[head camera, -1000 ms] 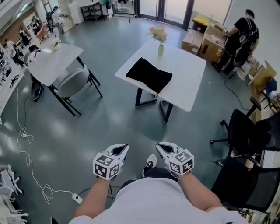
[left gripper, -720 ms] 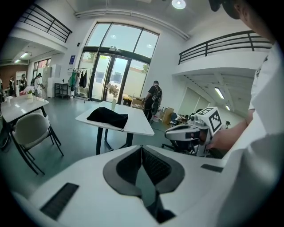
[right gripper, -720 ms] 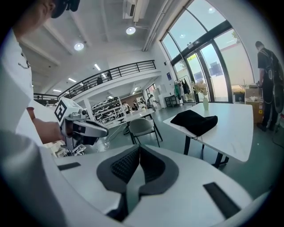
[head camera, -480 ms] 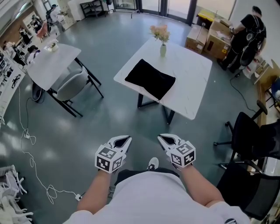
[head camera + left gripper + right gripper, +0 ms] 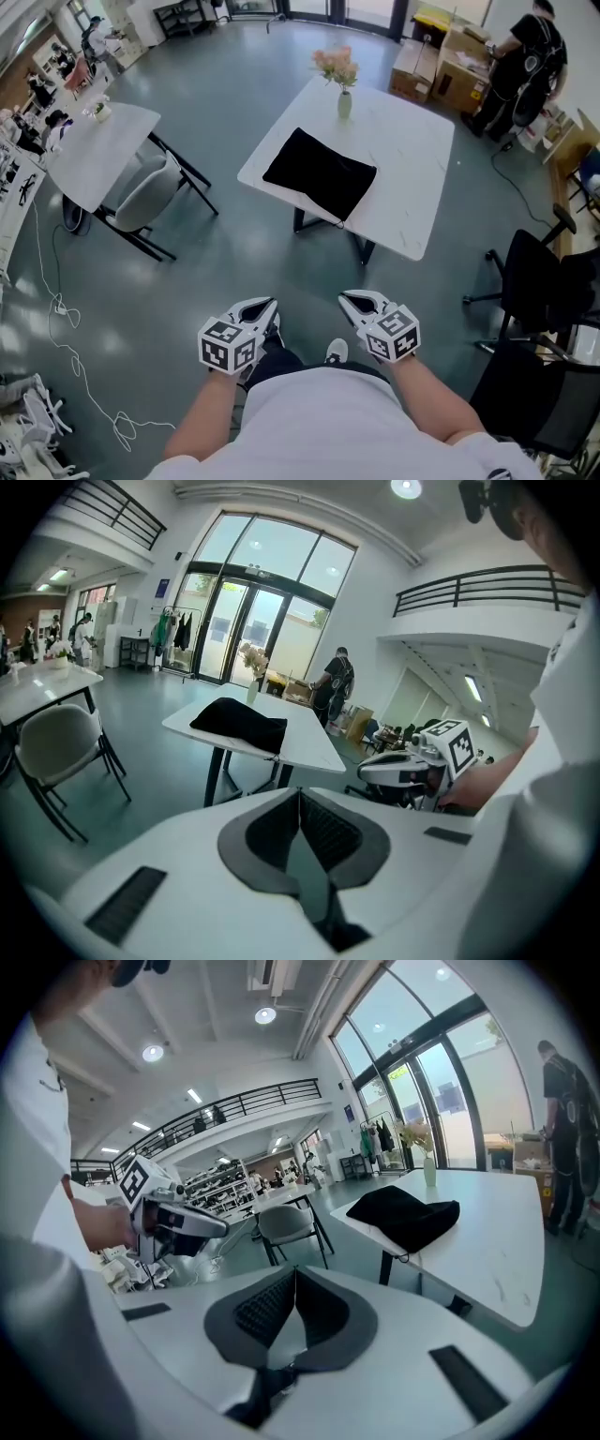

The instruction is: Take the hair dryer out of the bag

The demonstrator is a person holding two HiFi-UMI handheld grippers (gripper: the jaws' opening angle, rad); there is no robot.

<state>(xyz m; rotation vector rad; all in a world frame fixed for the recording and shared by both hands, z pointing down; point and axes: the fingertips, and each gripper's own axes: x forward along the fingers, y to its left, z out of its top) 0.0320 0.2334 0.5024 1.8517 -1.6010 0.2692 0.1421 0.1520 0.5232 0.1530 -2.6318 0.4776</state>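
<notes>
Two white tables, near table (image 5: 412,169) and left table (image 5: 94,150); one grey chair (image 5: 150,192) at the left one; one bag (image 5: 319,173); two grippers; one vase (image 5: 344,103) of pink flowers. Bag: black, soft, slumped flat, lies on near table by its left edge, apart from vase. Hair dryer not visible. Left gripper (image 5: 267,306) and right gripper (image 5: 349,300) both closed tight, nothing between jaws, held over grey floor (image 5: 234,141), well apart from near table. Big hall, glass doors, cardboard boxes (image 5: 450,80), person (image 5: 525,56) beside them.
</notes>
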